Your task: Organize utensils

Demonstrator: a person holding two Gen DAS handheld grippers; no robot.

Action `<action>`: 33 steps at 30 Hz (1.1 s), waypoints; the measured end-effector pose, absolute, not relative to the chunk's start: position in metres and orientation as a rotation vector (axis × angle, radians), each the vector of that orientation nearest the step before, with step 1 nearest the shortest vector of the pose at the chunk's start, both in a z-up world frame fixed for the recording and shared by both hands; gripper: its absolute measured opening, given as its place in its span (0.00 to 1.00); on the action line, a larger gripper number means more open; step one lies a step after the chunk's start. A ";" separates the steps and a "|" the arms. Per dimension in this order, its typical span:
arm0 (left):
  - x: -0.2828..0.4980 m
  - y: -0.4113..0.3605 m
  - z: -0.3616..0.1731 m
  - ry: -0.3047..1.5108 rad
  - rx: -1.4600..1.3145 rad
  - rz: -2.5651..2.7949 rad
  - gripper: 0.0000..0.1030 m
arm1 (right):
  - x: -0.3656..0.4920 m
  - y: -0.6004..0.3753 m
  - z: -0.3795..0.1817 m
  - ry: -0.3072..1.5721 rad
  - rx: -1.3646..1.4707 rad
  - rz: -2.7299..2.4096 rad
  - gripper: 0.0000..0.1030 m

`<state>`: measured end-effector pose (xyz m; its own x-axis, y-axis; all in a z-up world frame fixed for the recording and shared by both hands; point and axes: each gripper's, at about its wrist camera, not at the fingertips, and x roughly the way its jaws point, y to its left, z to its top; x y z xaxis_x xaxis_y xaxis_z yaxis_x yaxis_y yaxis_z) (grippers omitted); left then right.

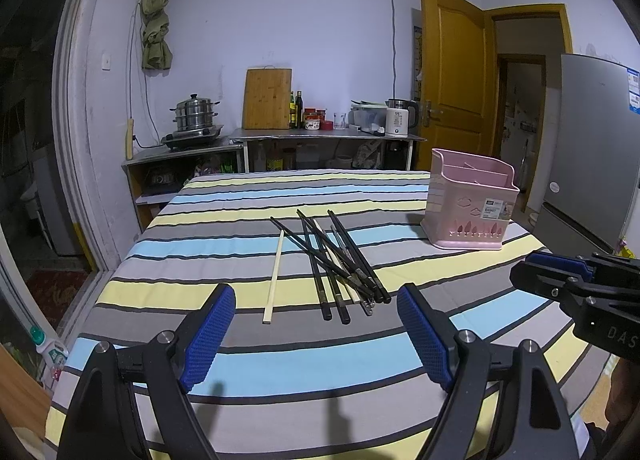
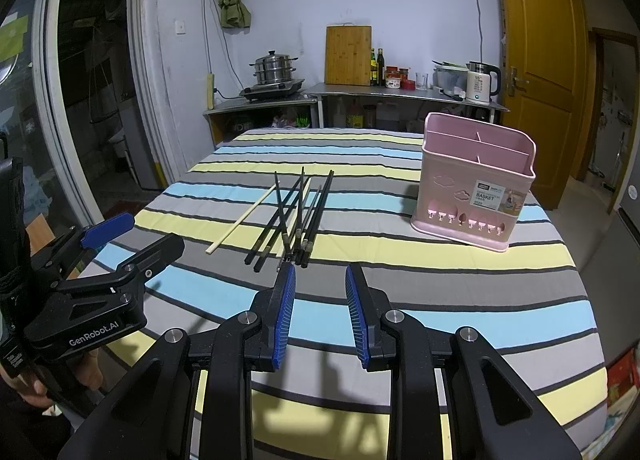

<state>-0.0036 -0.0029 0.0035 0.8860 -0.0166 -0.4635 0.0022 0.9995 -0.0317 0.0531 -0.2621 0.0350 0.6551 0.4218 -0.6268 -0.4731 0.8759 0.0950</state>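
Several dark chopsticks (image 1: 340, 264) lie in a loose pile on the striped tablecloth (image 1: 280, 340), with one pale wooden chopstick (image 1: 274, 278) to their left. The pile (image 2: 298, 219) and the pale chopstick (image 2: 240, 219) also show in the right wrist view. A pink divided utensil basket (image 1: 470, 203) (image 2: 476, 187) stands upright at the right, empty as far as I can see. My left gripper (image 1: 316, 300) is open wide, just short of the near chopstick ends. My right gripper (image 2: 320, 276) is open, narrower, empty, just behind the pile's near ends; it also shows at the right edge of the left wrist view (image 1: 560, 272).
The table is covered by a striped cloth (image 2: 400, 260). Behind it stand a metal counter (image 1: 320, 135) with a steamer pot (image 1: 196, 111), cutting board (image 1: 267, 99), bottles and a kettle (image 1: 400, 117). A yellow door (image 1: 452, 71) and a grey fridge (image 1: 596, 147) are at the right.
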 end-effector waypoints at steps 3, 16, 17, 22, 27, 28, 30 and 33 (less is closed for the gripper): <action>-0.004 -0.003 0.003 0.482 -0.030 -0.011 0.81 | 0.053 -0.262 0.035 0.690 -0.079 0.508 0.26; -0.003 -0.003 0.003 0.485 -0.027 -0.011 0.81 | 0.052 -0.261 0.035 0.693 -0.080 0.508 0.26; -0.003 -0.002 0.002 0.487 -0.028 -0.011 0.81 | 0.053 -0.261 0.035 0.694 -0.080 0.508 0.26; 0.002 0.000 0.000 0.500 -0.037 -0.016 0.81 | 0.054 -0.259 0.032 0.697 -0.079 0.510 0.26; 0.010 0.004 -0.004 0.525 -0.057 -0.033 0.81 | 0.059 -0.256 0.027 0.707 -0.079 0.515 0.26; 0.013 0.006 -0.005 0.533 -0.063 -0.037 0.81 | 0.061 -0.255 0.026 0.711 -0.079 0.516 0.26; 0.019 0.009 -0.007 0.550 -0.071 -0.038 0.81 | 0.065 -0.255 0.024 0.719 -0.078 0.519 0.26; 0.032 0.015 -0.011 0.582 -0.087 -0.045 0.81 | 0.073 -0.253 0.021 0.730 -0.077 0.528 0.26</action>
<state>0.0316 0.0147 -0.0109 0.8346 -0.0672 -0.5468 0.0178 0.9953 -0.0951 0.0726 -0.2526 0.0210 0.6213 0.4327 -0.6533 -0.4849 0.8672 0.1132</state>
